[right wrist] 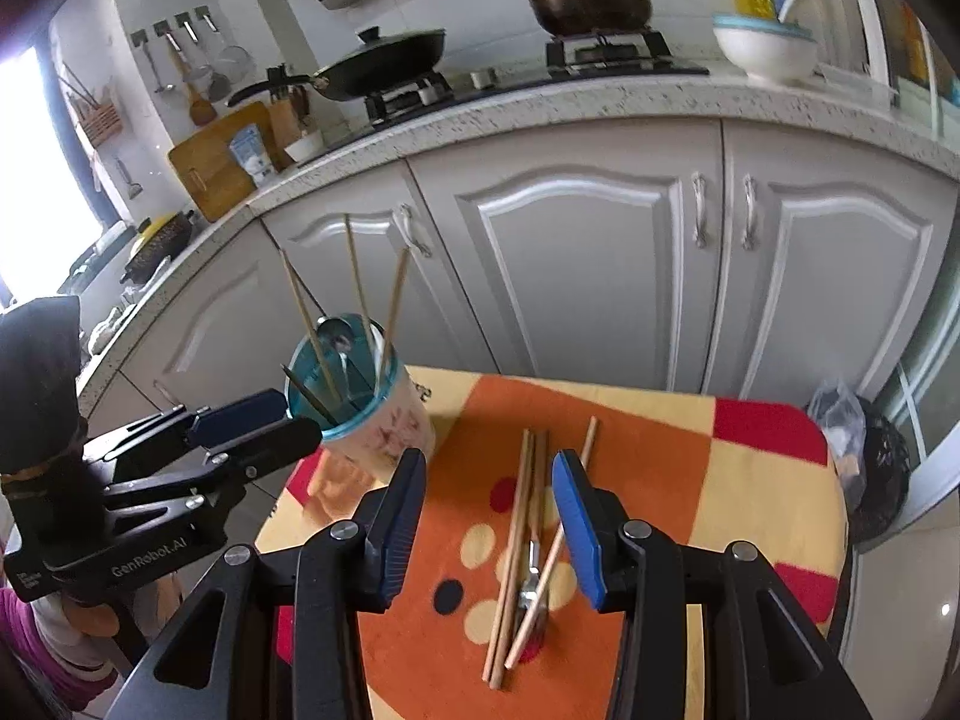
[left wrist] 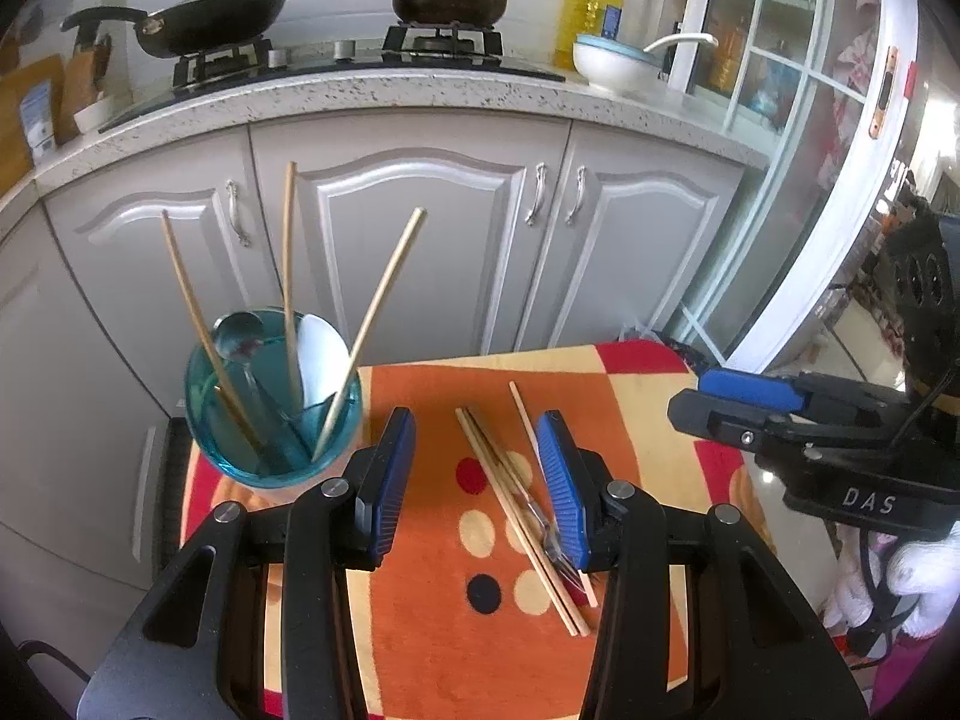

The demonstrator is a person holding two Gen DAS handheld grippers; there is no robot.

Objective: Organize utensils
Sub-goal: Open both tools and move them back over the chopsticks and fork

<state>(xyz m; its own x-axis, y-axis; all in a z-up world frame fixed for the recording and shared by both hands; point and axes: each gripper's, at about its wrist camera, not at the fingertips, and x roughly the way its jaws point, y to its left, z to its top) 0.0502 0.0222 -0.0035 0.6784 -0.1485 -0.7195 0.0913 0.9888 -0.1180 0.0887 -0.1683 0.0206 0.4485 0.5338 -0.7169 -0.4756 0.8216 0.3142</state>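
Jaws gape on both grippers; three chopsticks (left wrist: 522,516) lie loose, three stand in cup (left wrist: 273,408).

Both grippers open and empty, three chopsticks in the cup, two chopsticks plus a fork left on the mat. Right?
Not quite: three chopsticks lie on the mat with the fork, not two, as the right wrist view shows. The rest holds: left gripper and right gripper are open and empty, and three chopsticks stand in the cup.
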